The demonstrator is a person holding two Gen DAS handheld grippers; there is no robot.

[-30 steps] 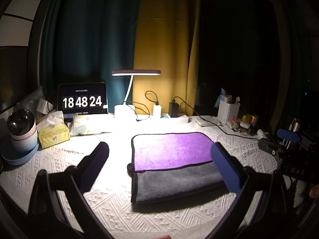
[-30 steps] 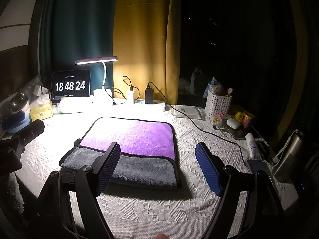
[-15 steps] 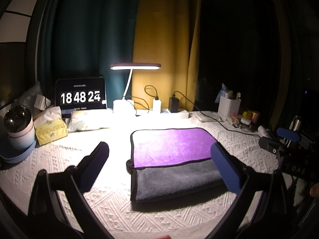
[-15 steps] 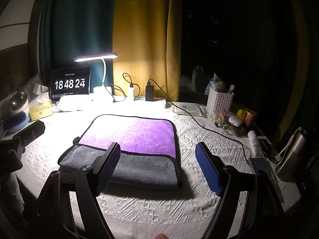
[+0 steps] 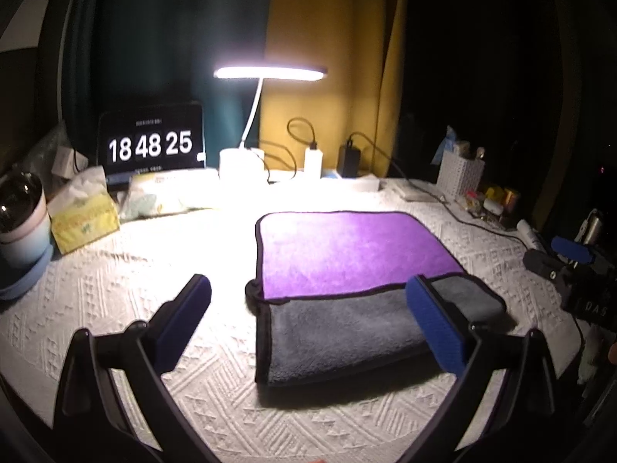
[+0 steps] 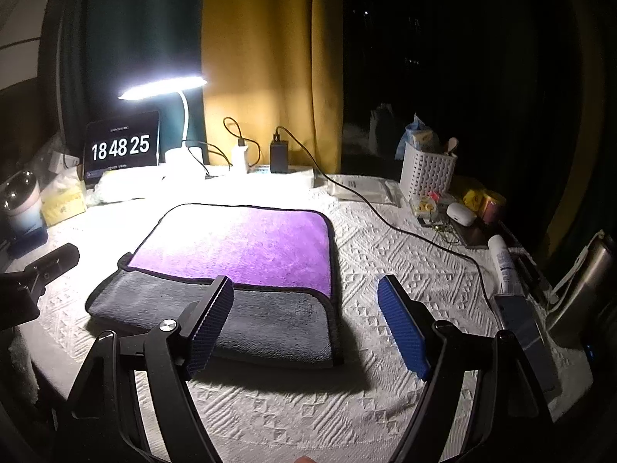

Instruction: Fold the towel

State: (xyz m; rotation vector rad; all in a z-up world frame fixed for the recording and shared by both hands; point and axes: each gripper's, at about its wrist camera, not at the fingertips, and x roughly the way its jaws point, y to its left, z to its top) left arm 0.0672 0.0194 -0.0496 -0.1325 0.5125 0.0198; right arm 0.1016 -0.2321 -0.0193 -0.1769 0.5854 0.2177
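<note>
Your counter (image 5: 115,289) wears a white textured cloth, and in its middle lies the towel (image 5: 347,254), purple side up with a grey flap folded over its near edge. Along the back you have a lit desk lamp (image 5: 241,162), a clock screen (image 5: 150,142) reading 18 48 25, a yellow tissue box (image 5: 83,220) and a cup (image 5: 21,216) on the left. On your right stand a white slotted basket (image 6: 426,171), a white earbud case (image 6: 461,214), a tube (image 6: 501,262) lying flat and a metal flask (image 6: 582,293), with a black cable (image 6: 385,218) trailing across the cloth.
</note>
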